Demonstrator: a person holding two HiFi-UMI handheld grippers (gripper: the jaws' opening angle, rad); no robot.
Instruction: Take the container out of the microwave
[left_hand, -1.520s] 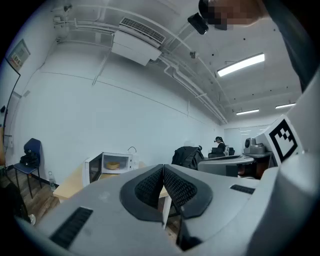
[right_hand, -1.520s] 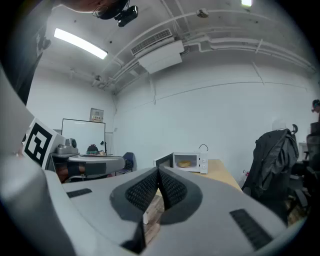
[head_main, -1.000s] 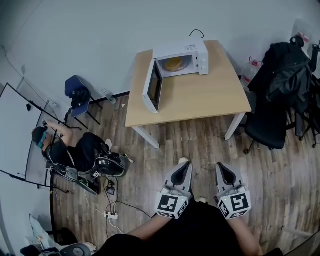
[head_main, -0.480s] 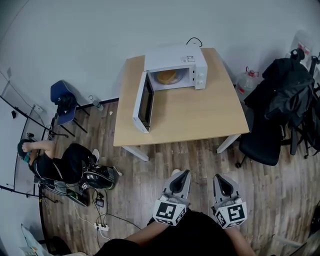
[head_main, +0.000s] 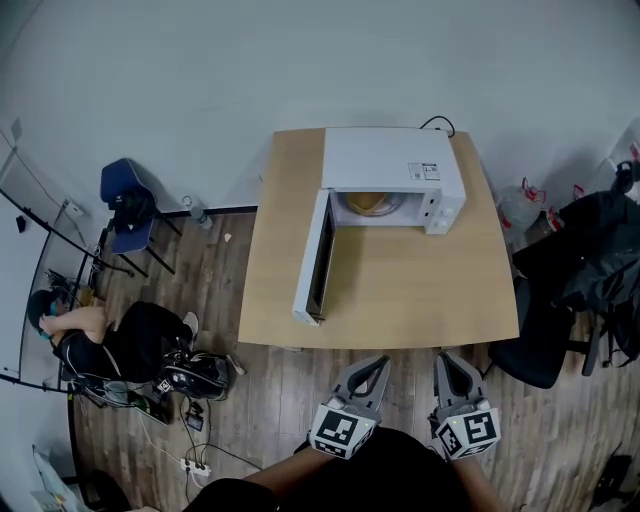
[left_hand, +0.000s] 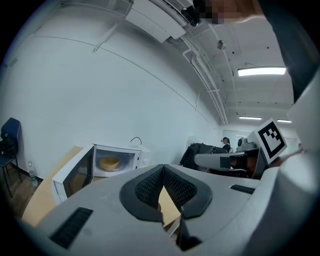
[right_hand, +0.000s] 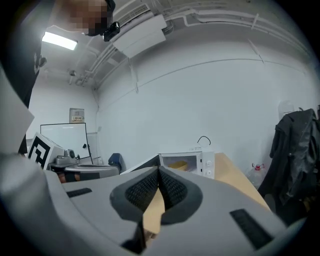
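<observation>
No print is legible, not even the microwave label (head_main: 424, 171).

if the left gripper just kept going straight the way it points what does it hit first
Most likely the near edge of the table, right of the open microwave door. The left gripper aims at bare tabletop; height is hard to judge, so it might skim above.

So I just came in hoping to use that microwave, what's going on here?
A person with a gripper in each hand faces the table, where the microwave sits with its door swung open. A yellowish container is inside, untouched. The left gripper and right gripper are both shut, empty and short of the table, so nothing has been taken out yet.
</observation>
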